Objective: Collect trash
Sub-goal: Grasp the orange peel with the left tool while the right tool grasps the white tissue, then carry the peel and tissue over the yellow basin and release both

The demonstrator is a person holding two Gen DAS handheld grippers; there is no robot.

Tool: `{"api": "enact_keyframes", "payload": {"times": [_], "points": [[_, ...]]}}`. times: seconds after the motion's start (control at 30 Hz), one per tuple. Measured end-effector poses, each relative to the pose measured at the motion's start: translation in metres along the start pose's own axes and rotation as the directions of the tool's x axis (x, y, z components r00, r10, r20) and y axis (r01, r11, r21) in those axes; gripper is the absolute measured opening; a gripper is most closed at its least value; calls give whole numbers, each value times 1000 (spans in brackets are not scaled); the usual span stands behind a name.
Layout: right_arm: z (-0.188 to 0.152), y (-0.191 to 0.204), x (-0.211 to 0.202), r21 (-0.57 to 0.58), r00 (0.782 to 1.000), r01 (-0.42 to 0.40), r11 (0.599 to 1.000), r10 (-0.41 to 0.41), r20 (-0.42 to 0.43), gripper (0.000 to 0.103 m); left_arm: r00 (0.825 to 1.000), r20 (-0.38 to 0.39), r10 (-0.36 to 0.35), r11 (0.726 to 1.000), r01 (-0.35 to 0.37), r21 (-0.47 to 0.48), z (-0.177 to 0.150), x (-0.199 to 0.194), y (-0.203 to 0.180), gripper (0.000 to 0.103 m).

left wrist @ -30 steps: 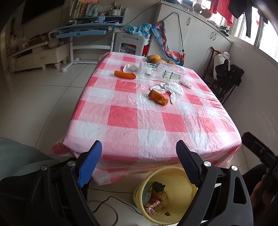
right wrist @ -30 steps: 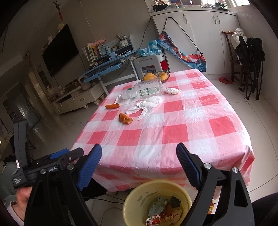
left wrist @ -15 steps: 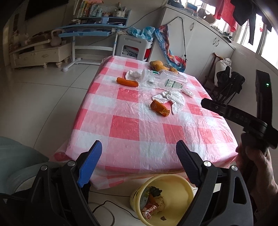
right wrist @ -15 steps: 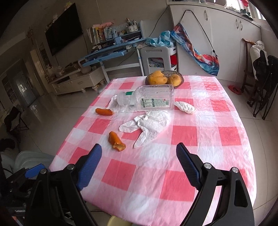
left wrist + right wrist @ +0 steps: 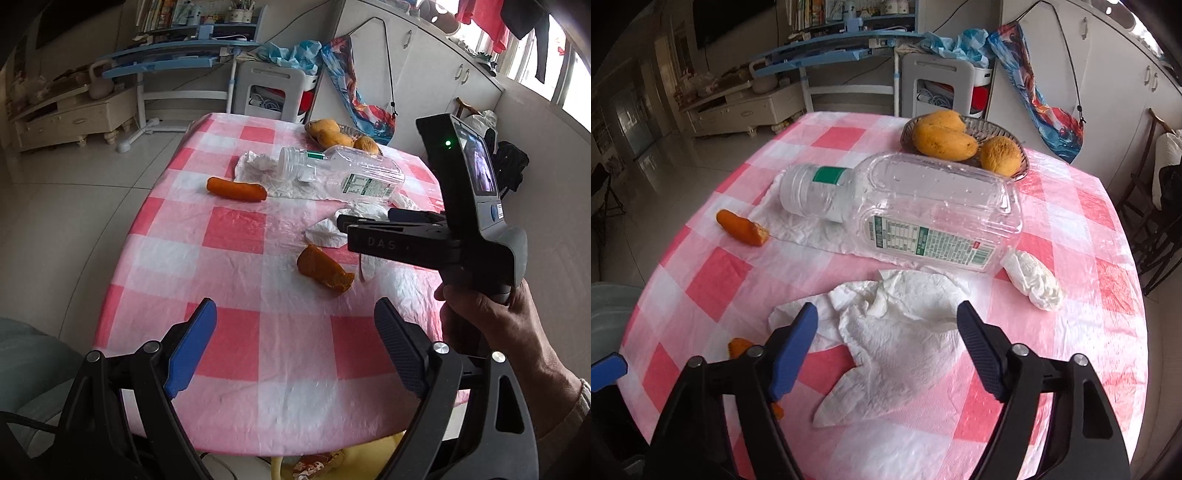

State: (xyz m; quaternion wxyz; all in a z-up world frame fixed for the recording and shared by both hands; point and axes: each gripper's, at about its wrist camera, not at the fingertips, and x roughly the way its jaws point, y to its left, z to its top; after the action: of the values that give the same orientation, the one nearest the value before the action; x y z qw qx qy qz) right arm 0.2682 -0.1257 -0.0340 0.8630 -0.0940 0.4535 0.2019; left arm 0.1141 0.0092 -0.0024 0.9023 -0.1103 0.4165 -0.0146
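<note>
Closing my right claw over the crumpled white paper towel at lower centre, pads not yet pressing, I judge descent comes next, left claw gaping empty.

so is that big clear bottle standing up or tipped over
Tipped over: the clear bottle lies on its side on the checked tablecloth, neck resting on a white tissue.

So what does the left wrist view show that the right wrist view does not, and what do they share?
Only the left wrist view: the right tongs from the side, the hand holding them, and the yellow bin below the table edge. Only the right wrist view: the small crumpled tissue in full. Both: the plastic bottle, the big tissue, the fruit bowl.
</note>
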Motion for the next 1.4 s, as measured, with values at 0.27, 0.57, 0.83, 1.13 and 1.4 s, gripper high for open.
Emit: {"api": "enact_keyframes", "payload": {"times": [0.27, 0.57, 0.83, 1.13, 1.4], "points": [[-6, -22, -2, -4, 999, -48, 999, 48, -8, 13, 998, -31, 45, 998, -47, -43, 16, 49, -18, 84], [-15, -52, -33, 117, 990, -139, 983, 135, 37, 11, 992, -32, 120, 993, -120, -9, 22, 74, -21, 44], [-30, -61, -67, 211, 972, -231, 950, 215, 98, 12, 1000, -26, -7, 1000, 6, -18, 13, 40, -7, 19], [-71, -11, -112, 124, 951, -304, 945, 293, 96, 11, 998, 14, -68, 996, 68, -53, -16, -22, 17, 19], [-145, 47, -127, -31, 948, -303, 953, 298, -109, 12, 995, -5, -104, 995, 104, -6, -56, -56, 10, 19]]}}
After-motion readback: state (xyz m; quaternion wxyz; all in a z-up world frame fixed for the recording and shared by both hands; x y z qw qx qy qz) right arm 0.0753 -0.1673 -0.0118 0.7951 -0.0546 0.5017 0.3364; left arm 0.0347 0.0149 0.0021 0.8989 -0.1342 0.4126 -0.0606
